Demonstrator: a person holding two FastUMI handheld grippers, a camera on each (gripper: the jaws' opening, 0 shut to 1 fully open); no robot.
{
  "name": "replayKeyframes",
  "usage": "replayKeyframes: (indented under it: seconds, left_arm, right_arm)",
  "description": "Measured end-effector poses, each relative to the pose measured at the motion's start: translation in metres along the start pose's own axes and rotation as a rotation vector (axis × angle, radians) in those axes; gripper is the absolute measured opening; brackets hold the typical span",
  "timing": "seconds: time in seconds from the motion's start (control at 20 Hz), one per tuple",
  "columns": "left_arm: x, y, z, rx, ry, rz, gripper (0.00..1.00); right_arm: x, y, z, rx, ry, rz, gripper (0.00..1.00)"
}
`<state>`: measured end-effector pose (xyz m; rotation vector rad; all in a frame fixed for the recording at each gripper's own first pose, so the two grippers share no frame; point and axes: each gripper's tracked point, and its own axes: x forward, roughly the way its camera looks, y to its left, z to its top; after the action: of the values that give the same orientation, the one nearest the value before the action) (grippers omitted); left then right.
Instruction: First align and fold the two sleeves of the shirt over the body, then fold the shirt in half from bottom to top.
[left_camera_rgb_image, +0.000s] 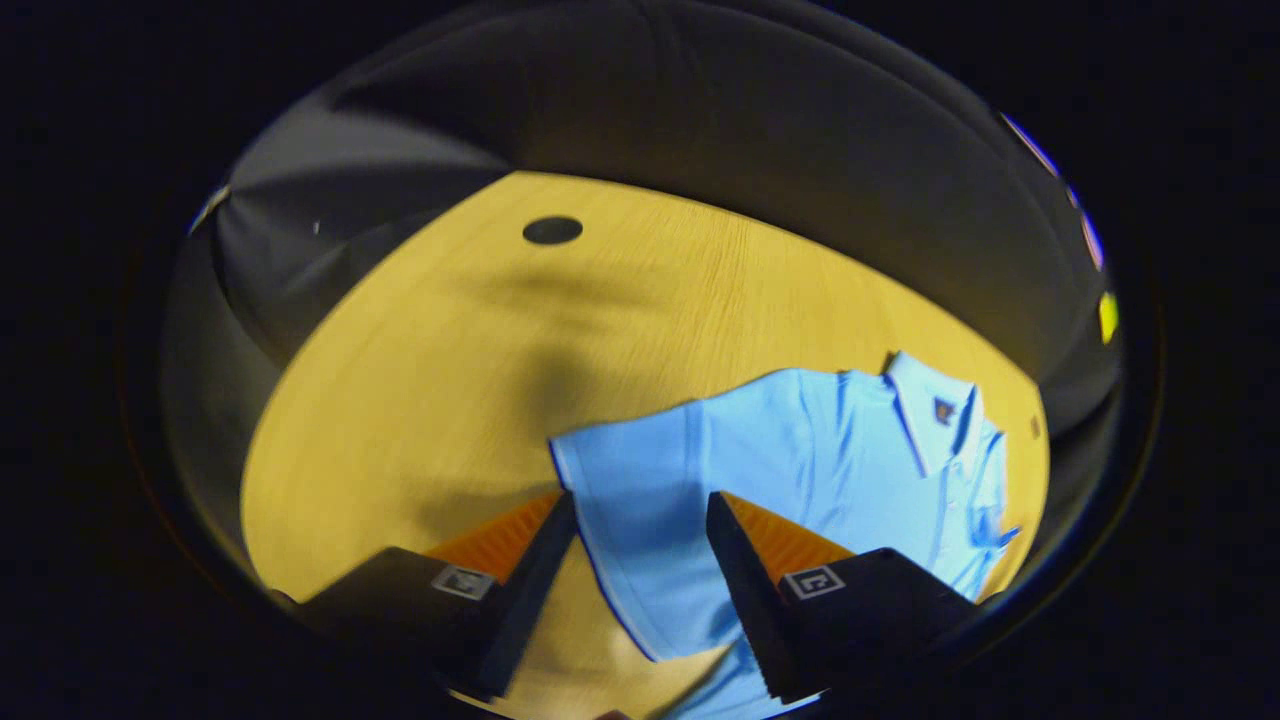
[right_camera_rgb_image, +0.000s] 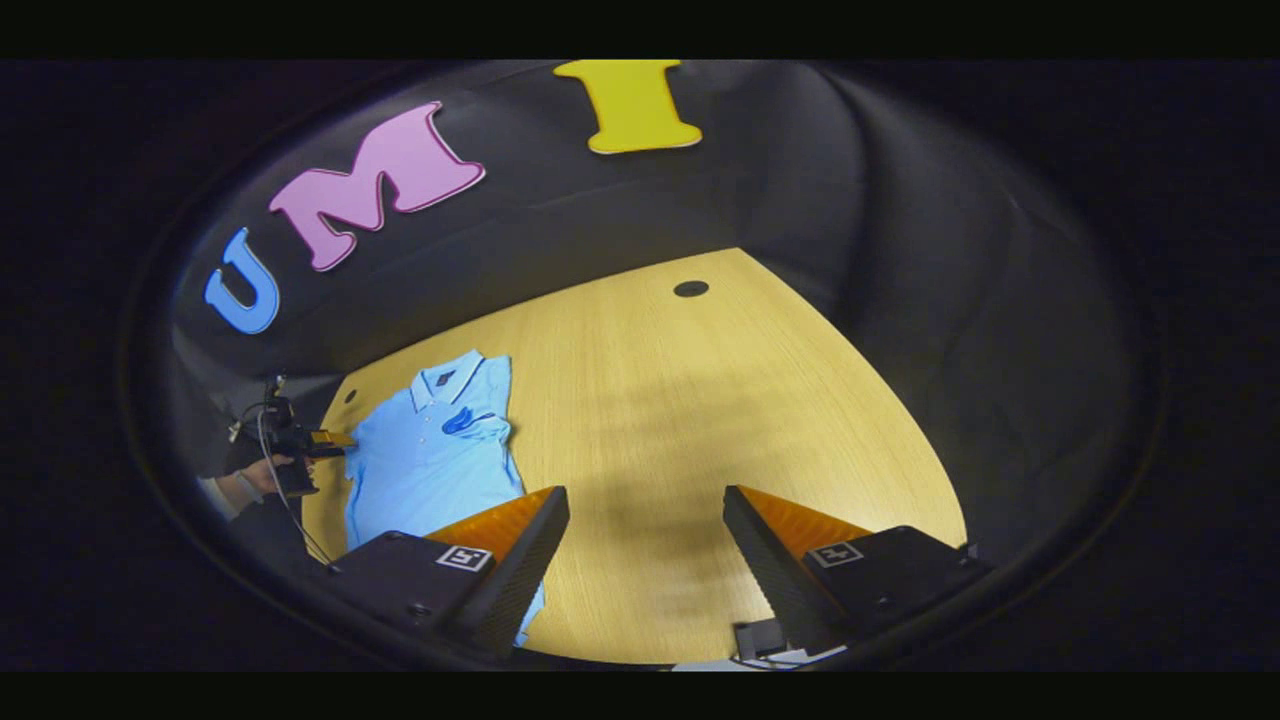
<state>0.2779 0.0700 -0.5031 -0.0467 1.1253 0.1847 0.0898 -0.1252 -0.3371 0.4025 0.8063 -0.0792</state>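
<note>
A light blue polo shirt (left_camera_rgb_image: 800, 450) lies flat on the wooden table, collar (left_camera_rgb_image: 935, 405) at the far right in the left gripper view. My left gripper (left_camera_rgb_image: 640, 525) is open, just above the shirt. One spread sleeve (left_camera_rgb_image: 640, 500) lies between its fingers, which do not press on it. In the right gripper view the shirt (right_camera_rgb_image: 430, 460) lies far left, and its near sleeve looks folded in over the body. My right gripper (right_camera_rgb_image: 645, 510) hangs open over bare wood to the shirt's right. The left gripper (right_camera_rgb_image: 332, 440), held by a hand (right_camera_rgb_image: 262, 475), sits at the shirt's far side.
The yellow wooden table (left_camera_rgb_image: 450, 350) has a round dark hole (left_camera_rgb_image: 552, 230) near its far edge, the same hole (right_camera_rgb_image: 690, 289) in the right gripper view. Black cloth walls ring the table. Broad bare wood (right_camera_rgb_image: 700, 420) stretches right of the shirt.
</note>
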Motion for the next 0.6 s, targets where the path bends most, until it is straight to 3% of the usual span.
replayKeyframes:
  seconds: [0.05,0.2,0.3,0.4,0.6]
  left_arm:
    - [-0.004,-0.004,0.001,0.061,0.007,-0.009,0.84]
    - [0.003,-0.021,0.006,0.052,0.008,-0.060,0.15]
    - [0.001,-0.019,0.007,0.029,0.002,-0.055,0.07]
    - [-0.004,-0.022,0.009,0.050,-0.004,-0.053,0.06]
    - [-0.055,-0.073,0.036,0.121,-0.081,-0.234,0.06]
  right_arm:
    - [0.003,-0.003,-0.004,-0.005,0.004,-0.007,0.98]
    - [0.004,0.008,-0.009,0.003,0.028,0.022,0.98]
    - [0.004,0.019,-0.009,0.009,0.030,0.053,0.98]
    - [0.008,0.024,-0.005,-0.006,0.018,0.057,0.98]
    - [0.008,0.030,0.006,0.005,0.008,0.084,0.98]
